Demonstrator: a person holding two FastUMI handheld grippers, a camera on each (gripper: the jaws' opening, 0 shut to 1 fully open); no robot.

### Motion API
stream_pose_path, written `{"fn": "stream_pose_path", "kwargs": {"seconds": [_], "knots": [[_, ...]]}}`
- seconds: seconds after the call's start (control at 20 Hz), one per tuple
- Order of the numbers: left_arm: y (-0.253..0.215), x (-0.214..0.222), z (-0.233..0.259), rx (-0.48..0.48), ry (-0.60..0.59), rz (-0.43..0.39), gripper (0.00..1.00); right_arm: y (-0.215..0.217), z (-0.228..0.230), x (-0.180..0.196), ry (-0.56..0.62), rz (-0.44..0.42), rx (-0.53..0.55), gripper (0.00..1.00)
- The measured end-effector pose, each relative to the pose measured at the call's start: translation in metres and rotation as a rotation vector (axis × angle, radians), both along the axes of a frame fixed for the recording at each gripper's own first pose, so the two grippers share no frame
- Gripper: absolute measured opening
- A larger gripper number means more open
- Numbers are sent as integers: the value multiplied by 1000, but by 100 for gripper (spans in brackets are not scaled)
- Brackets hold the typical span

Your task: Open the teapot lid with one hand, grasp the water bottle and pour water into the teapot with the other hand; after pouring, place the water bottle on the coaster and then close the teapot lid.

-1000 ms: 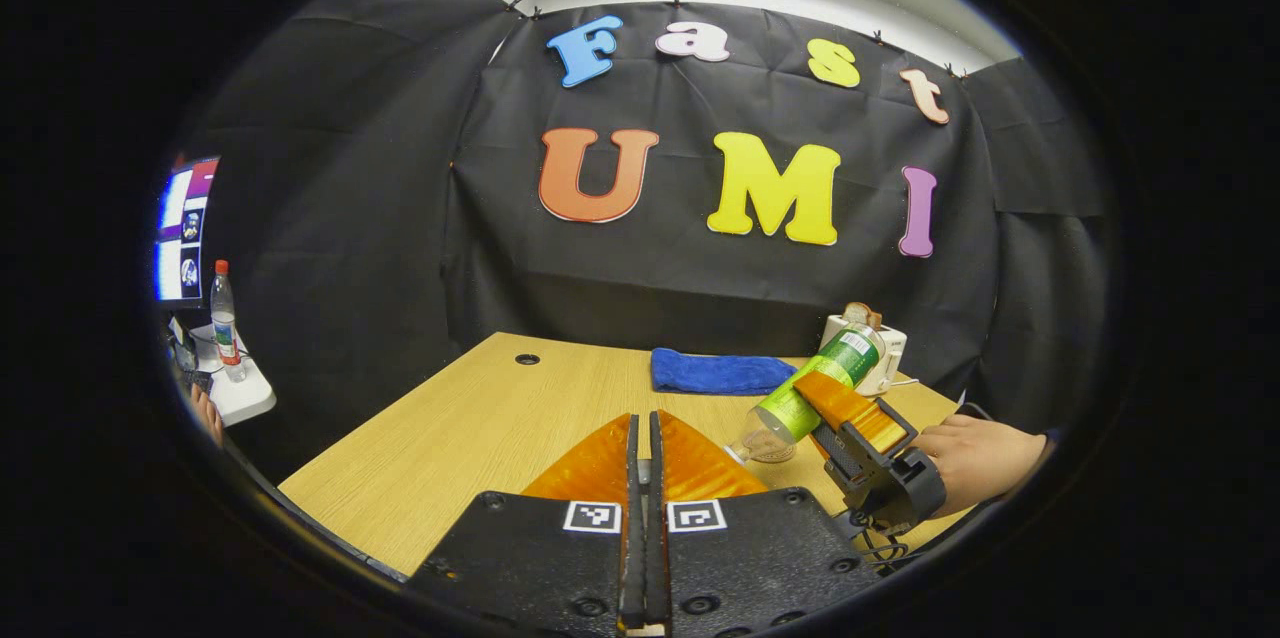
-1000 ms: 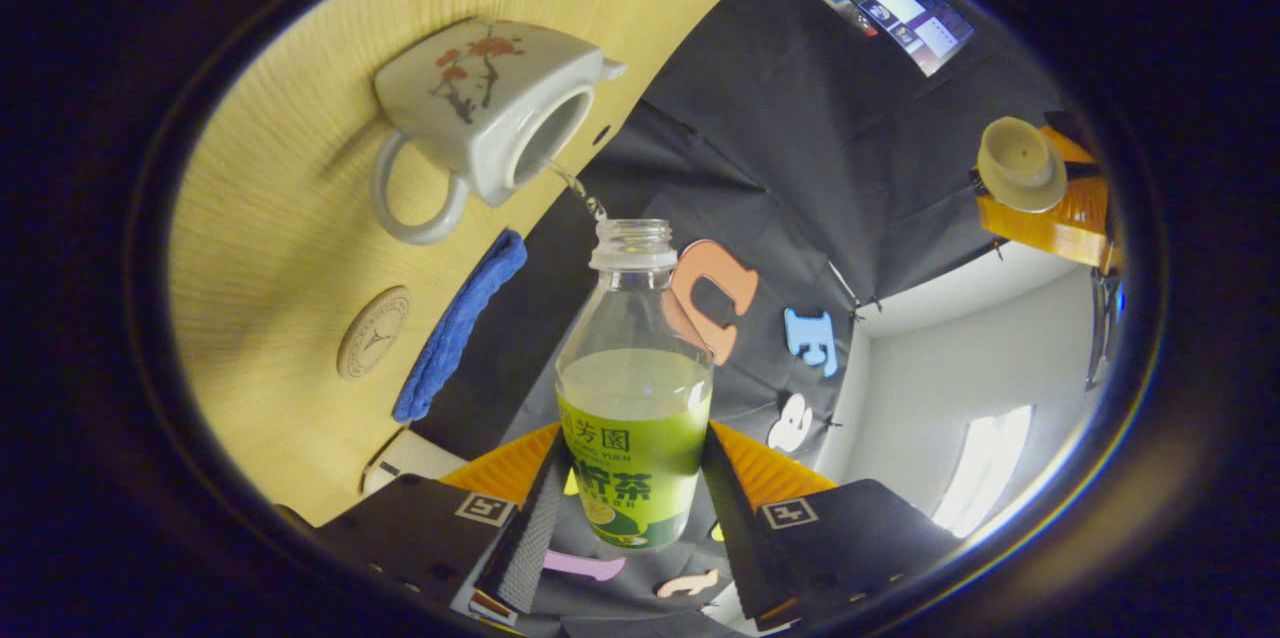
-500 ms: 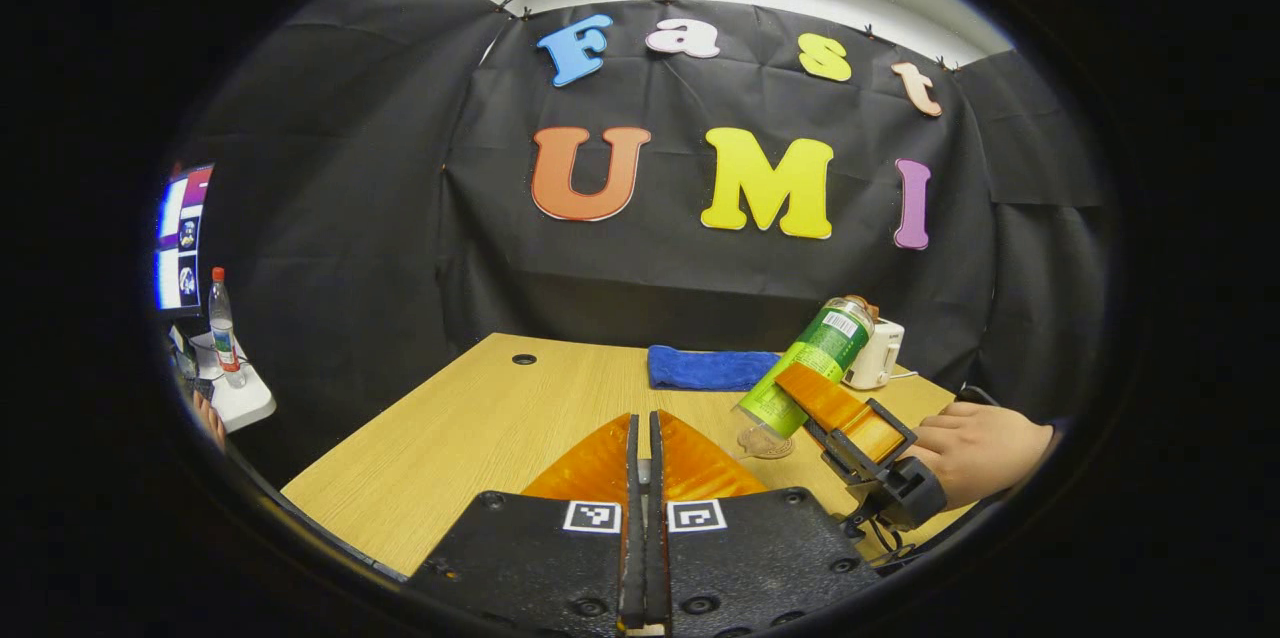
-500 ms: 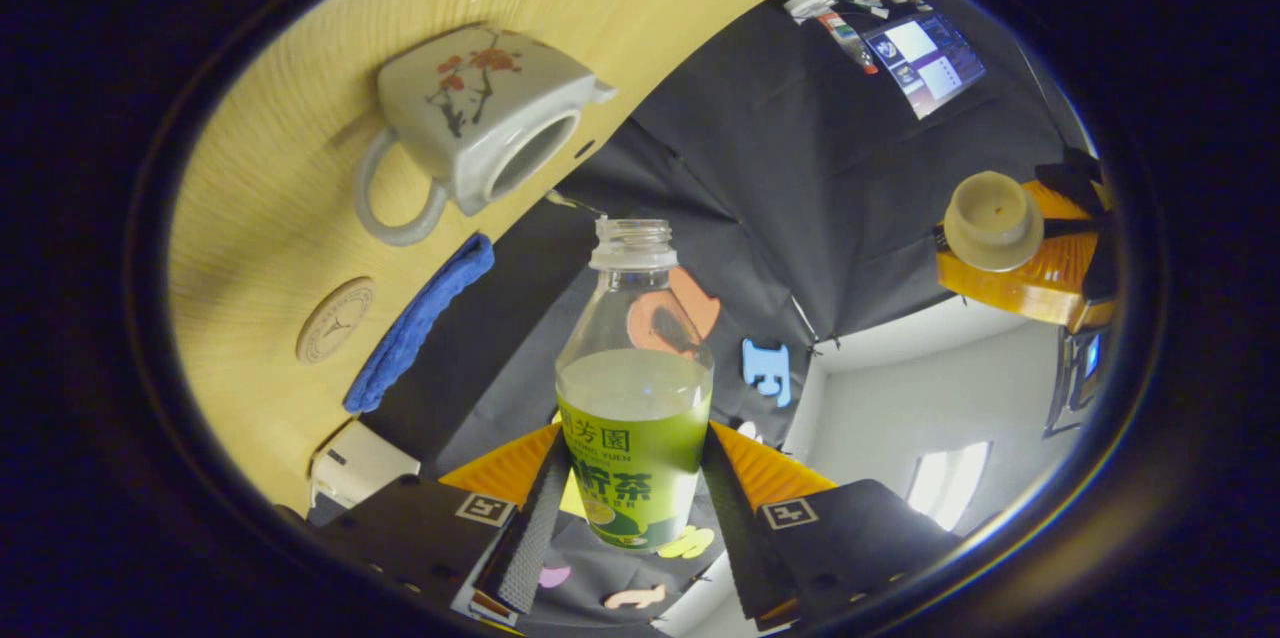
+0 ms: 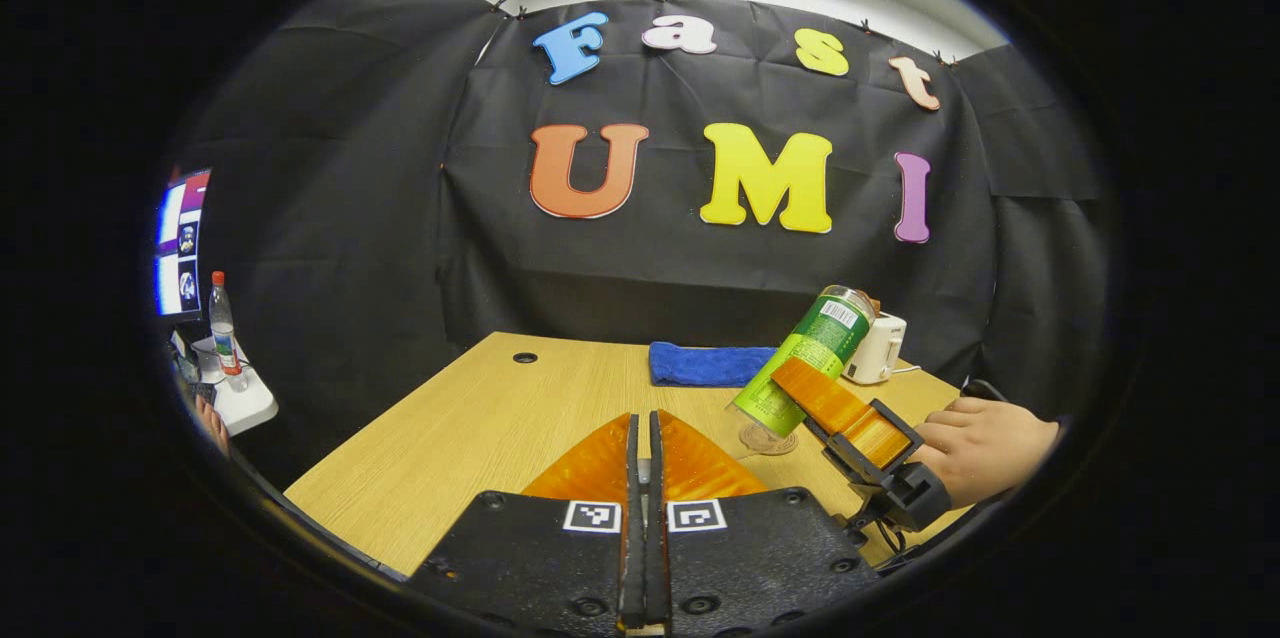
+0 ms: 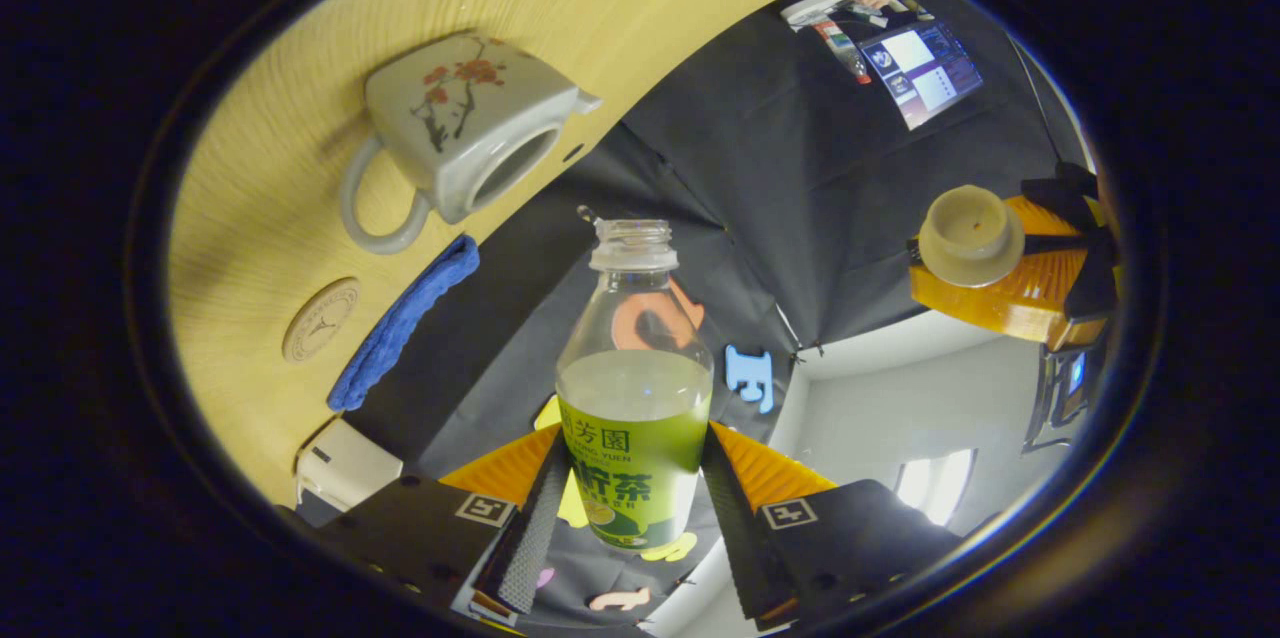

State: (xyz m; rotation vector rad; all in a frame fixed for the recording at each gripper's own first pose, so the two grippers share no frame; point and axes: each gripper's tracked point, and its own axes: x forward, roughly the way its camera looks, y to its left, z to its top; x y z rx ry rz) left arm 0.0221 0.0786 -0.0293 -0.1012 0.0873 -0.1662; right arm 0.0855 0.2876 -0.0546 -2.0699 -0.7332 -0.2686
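My right gripper (image 6: 635, 478) is shut on a clear water bottle (image 6: 635, 388) with a green label, uncapped and about half full. In the left gripper view that bottle (image 5: 808, 353) hangs tilted, base up, above the table, with a hand behind the right gripper (image 5: 800, 388). The white teapot (image 6: 450, 118) with a red blossom print stands open on the table, a little apart from the bottle's mouth. My left gripper (image 5: 641, 438) has its jaws together. In the right gripper view the pale teapot lid (image 6: 968, 230) sits clamped between its fingers (image 6: 1020, 303), held up in the air.
A round cork coaster (image 6: 320, 318) lies beside a folded blue cloth (image 6: 400, 338) on the wooden table (image 5: 480, 428). A white appliance (image 5: 878, 348) stands at the far right corner. A side table with a small bottle (image 5: 222, 323) and a monitor (image 5: 178, 243) is off to the left.
The thin stream from the bottle into the teapot has stopped. The bottle has drawn back from the teapot's opening and tipped more upright. The lid stays held aloft.
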Motion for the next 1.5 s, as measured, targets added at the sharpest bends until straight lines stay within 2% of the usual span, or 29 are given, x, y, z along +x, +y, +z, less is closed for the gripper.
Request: {"fn": "stream_pose_path", "kwargs": {"seconds": [0.05,0.25,0.35,0.5,0.6,0.65,0.75,0.8,0.85,0.9,1.0,1.2,1.3,1.35,1.45,1.5], "knots": [[-1,0,1,2,-4,-3,3,-2,-2,1,3,0,-2,77],[-6,0,0,2,-5,-17,3,-4,-1,7,11,-5,-4,74],[-6,1,-3,7,1,-15,3,-5,-1,8,16,-7,7,77],[-3,2,1,6,-6,-1,3,-7,0,10,33,5,46,74],[-4,1,1,4,-10,1,3,-23,-7,21,122,1,166,77],[-2,2,1,0,-11,5,3,-29,-11,25,163,0,229,74],[-1,2,1,-2,-11,6,3,-34,-14,28,229,15,347,77],[-2,1,1,-2,-11,5,3,-34,-15,27,258,34,399,74],[-2,0,2,0,-12,2,3,-36,-23,29,308,46,455,77],[-2,-2,3,1,-18,1,4,-42,-32,35,369,45,523,74],[-5,-2,7,-1,-32,-3,4,-51,-42,40,475,60,668,74],[-10,-2,9,-7,-34,-10,4,-66,-43,45,620,133,999,77],[-12,-3,8,-8,-32,-12,4,-78,-42,58,686,142,1160,74],[-13,-3,9,-9,-34,-14,4,-85,-41,64,718,146,1245,77],[-15,-4,10,-7,-37,-21,4,-97,-39,73,799,153,1442,74],[-16,-4,10,-4,-36,-23,4,-104,-37,76,838,149,1564,77]]}}
